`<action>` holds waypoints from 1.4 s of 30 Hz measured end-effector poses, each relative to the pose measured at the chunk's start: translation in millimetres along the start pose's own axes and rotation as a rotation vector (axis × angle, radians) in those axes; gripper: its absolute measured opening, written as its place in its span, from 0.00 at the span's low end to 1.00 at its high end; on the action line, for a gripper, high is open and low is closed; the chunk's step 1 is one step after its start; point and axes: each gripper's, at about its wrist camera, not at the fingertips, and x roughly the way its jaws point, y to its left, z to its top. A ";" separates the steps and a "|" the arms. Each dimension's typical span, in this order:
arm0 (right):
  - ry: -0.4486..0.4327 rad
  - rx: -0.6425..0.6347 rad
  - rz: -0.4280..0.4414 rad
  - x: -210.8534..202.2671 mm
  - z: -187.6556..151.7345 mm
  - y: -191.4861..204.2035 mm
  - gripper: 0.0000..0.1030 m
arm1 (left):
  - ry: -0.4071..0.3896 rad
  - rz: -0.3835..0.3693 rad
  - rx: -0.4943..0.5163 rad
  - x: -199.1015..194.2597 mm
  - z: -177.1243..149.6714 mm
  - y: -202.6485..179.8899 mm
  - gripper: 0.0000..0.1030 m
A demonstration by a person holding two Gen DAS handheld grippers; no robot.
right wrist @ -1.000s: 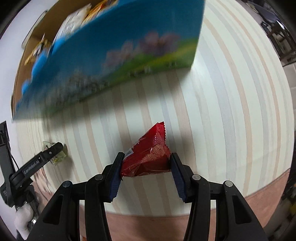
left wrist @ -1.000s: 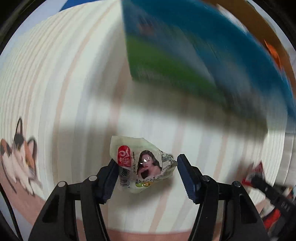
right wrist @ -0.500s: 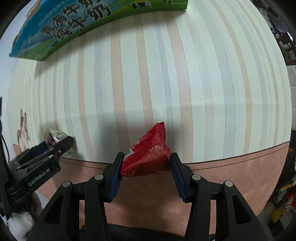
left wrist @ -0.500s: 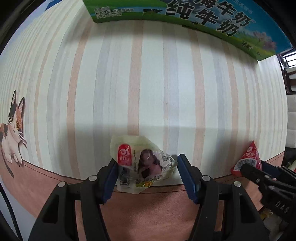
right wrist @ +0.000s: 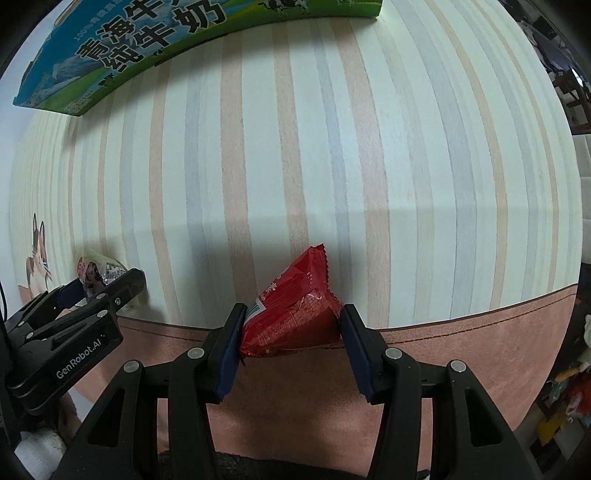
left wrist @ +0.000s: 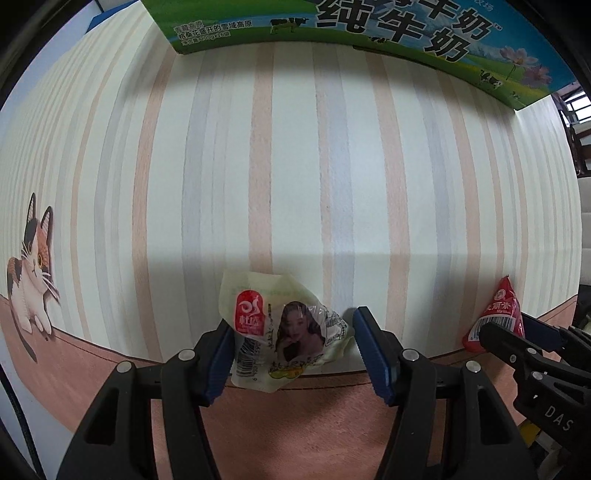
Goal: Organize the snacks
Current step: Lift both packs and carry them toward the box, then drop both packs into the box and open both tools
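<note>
Item 1, nearest in the right wrist view: red foil packet [right wrist: 291,317]. It is held clamped between the fingers of the right gripper [right wrist: 291,345], above the pink border of the striped surface [right wrist: 332,166]. It is judged light, soft and crinkly, with a slick film that may slip. The pillow-shaped body is puffed, so a hold across the middle of the body is judged safest; the serrated top seal is thin and would fold. White print and a small blue-and-white corner mark are seen on the red.

Item 2, nearest in the left wrist view: pale yellow-green sachet [left wrist: 284,332]. It is held between the fingers of the left gripper [left wrist: 291,350]; the left pad presses its barcode edge and the right pad meets its crumpled corner. It is judged very light, limp and easily crushed. A grip on the filled centre is preferred to the loose flaps. A red logo patch, a printed portrait and a barcode are shown.

Item 3, farthest: green-and-blue milk carton box [left wrist: 369,33]. It is set at the far edge of the surface, well apart from both packets. Its interior is not shown.
</note>
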 end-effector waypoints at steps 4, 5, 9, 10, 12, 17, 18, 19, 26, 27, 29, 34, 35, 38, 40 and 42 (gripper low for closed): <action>-0.014 -0.002 0.019 -8.2 -0.4 -3.5 0.50 | -0.012 -0.021 0.004 -10.2 -3.4 2.5 0.57; -0.020 -0.002 0.024 -12.7 -0.6 -4.2 0.50 | -0.016 -0.033 0.002 -16.1 -4.2 2.5 0.57; -0.061 -0.011 0.068 -40.3 1.4 -2.0 0.50 | -0.058 -0.090 -0.001 -49.8 -2.5 -3.4 0.57; -0.073 -0.014 0.084 -49.0 3.2 -1.1 0.50 | -0.073 -0.109 -0.005 -61.0 -0.2 -4.4 0.57; -0.105 -0.024 0.113 -71.6 7.2 1.3 0.50 | -0.106 -0.140 -0.009 -83.2 6.0 -6.0 0.57; -0.205 -0.045 0.181 -136.4 27.5 3.9 0.50 | -0.198 -0.232 -0.027 -149.7 39.7 -7.3 0.57; -0.225 -0.046 0.198 -150.1 34.7 3.1 0.50 | -0.209 -0.245 -0.027 -159.9 47.9 -6.9 0.57; -0.243 -0.047 0.213 -162.0 41.7 2.1 0.50 | -0.226 -0.249 -0.023 -173.5 61.0 -7.3 0.57; -0.325 -0.060 0.224 -218.1 115.2 -3.9 0.50 | -0.223 -0.272 -0.018 -200.4 151.8 -8.6 0.57; -0.324 -0.065 0.223 -219.8 125.1 -3.6 0.50 | -0.197 -0.286 -0.025 -197.6 169.1 -9.8 0.57; -0.314 -0.063 0.214 -219.4 147.0 -4.2 0.50 | -0.132 -0.314 -0.030 -187.6 194.1 -12.9 0.57; -0.271 -0.059 0.200 -202.4 185.2 -7.2 0.50 | 0.009 -0.354 -0.043 -155.0 239.9 -22.7 0.57; -0.259 -0.055 0.201 -197.3 187.6 -8.7 0.50 | 0.033 -0.356 -0.043 -148.8 244.7 -24.8 0.57; -0.206 -0.037 0.212 -178.6 200.9 -13.8 0.50 | 0.097 -0.361 -0.041 -128.9 255.1 -31.6 0.57; -0.191 -0.030 0.212 -168.5 204.6 -15.9 0.50 | 0.128 -0.364 -0.031 -118.7 259.5 -36.1 0.58; -0.170 -0.021 0.234 -159.2 207.9 -18.5 0.51 | 0.159 -0.361 -0.023 -108.9 262.7 -40.6 0.58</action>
